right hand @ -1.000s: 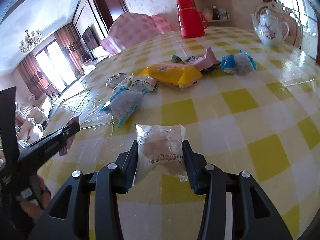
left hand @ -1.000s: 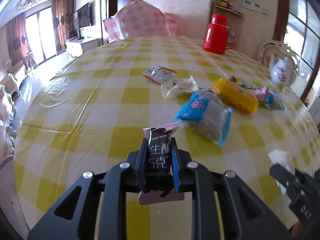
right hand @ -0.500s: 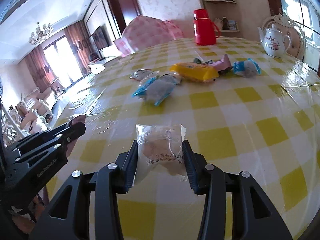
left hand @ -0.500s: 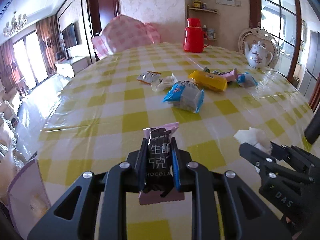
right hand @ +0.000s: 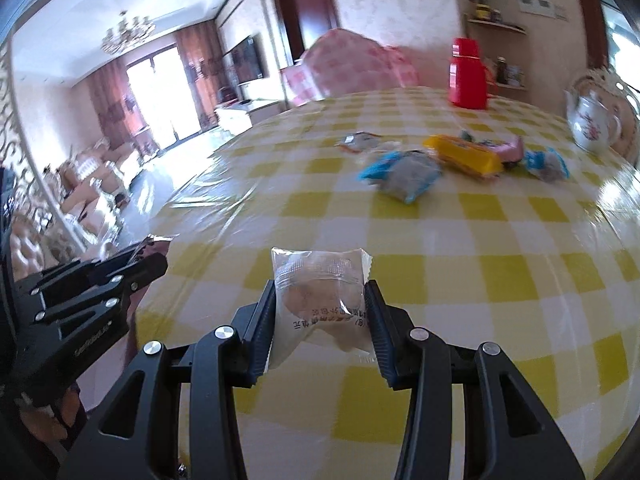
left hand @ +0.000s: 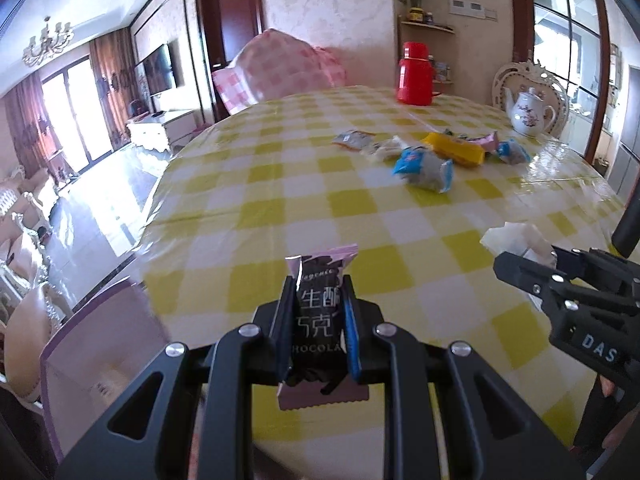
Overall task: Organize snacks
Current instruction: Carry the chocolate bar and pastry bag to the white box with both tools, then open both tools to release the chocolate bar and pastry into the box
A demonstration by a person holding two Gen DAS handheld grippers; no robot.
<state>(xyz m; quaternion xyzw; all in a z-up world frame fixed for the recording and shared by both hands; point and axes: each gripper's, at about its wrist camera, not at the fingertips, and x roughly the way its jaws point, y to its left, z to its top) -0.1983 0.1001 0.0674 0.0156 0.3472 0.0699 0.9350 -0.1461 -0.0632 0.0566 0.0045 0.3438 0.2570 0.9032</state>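
Our right gripper (right hand: 320,312) clamps a clear-wrapped pastry packet (right hand: 320,300) above the yellow-checked tablecloth (right hand: 500,280). Our left gripper (right hand: 120,272) sits at the left edge. Farther off lie a blue-ended snack packet (right hand: 404,172), a yellow packet (right hand: 464,154), a red thermos (right hand: 466,74) and a white teapot (right hand: 592,122).

The left hand-held gripper (left hand: 318,322) and right hand-held gripper (right hand: 320,320) are matte black, with triangular cut-outs, silver screws and blue-edged ribbed pads (left hand: 352,332).

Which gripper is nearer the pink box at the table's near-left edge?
Left. The left gripper, shut on a chocolate bar, sits beside the pink box; the right gripper, shut on a clear pastry packet, is farther right.
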